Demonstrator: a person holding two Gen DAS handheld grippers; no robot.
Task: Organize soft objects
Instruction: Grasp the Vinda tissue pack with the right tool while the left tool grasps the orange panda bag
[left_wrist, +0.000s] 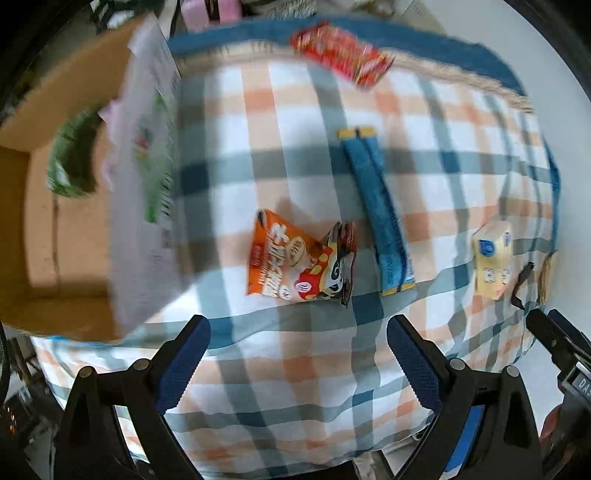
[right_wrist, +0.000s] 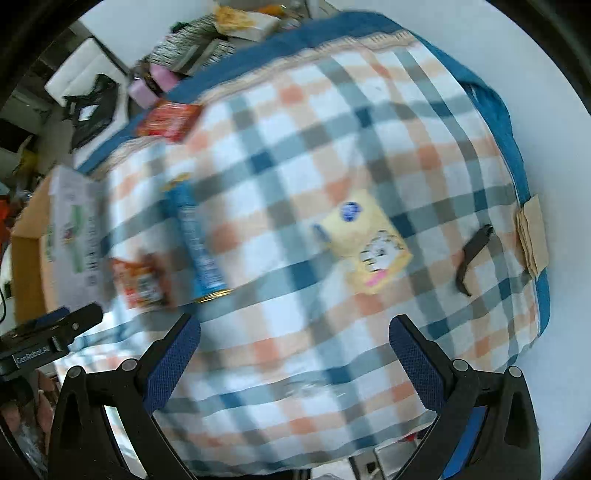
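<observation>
Soft packets lie on a checked cloth (left_wrist: 295, 369). An orange snack bag (left_wrist: 284, 258) sits mid-cloth with a dark panda packet (left_wrist: 338, 273) on its right edge. A long blue packet (left_wrist: 376, 210) lies right of them, a red packet (left_wrist: 340, 51) far back, a yellow tissue pack (left_wrist: 493, 258) at right. My left gripper (left_wrist: 295, 362) is open, above the cloth, short of the orange bag. My right gripper (right_wrist: 295, 362) is open, empty, with the yellow pack (right_wrist: 365, 240) ahead of it. The blue packet (right_wrist: 195, 240), orange bag (right_wrist: 140, 280) and red packet (right_wrist: 168, 120) lie to its left.
An open cardboard box (left_wrist: 48, 229) stands at the left with a green packet (left_wrist: 70, 158) inside and a white flap (left_wrist: 147, 177). A black clip (right_wrist: 472, 254) and brown paper (right_wrist: 532, 232) lie at the cloth's right edge. Clutter sits beyond the far edge (right_wrist: 192, 51).
</observation>
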